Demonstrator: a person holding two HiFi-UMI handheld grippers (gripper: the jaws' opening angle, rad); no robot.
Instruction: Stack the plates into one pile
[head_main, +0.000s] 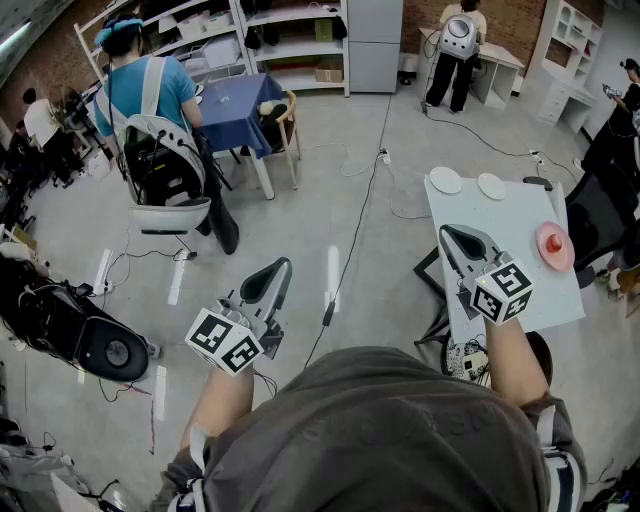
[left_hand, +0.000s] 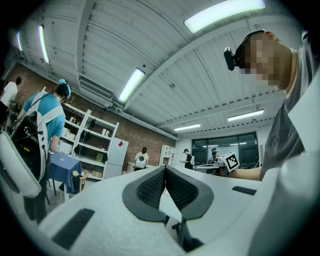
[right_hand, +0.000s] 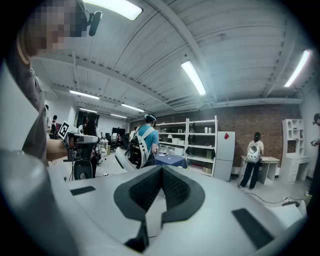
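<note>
Two round white plates (head_main: 445, 180) (head_main: 491, 186), one pink plate (head_main: 555, 246) apart; left gripper (head_main: 280, 270) and right gripper (head_main: 450, 236) with jaws together, empty.

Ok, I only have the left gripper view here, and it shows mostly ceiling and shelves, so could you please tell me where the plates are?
Observer: A left white round plate and a right white round plate lie side by side, not touching, at the far end of the pale rectangular table.
Operator: Thank you. Is there a third plate?
Observer: Yes, a pink round plate lies near the table's right edge, apart from the white ones.
Operator: And where is the right gripper?
Observer: In the head view the right gripper shows over the table's left edge, nearer than all the plates. Its fingers are together, with nothing between them.
</note>
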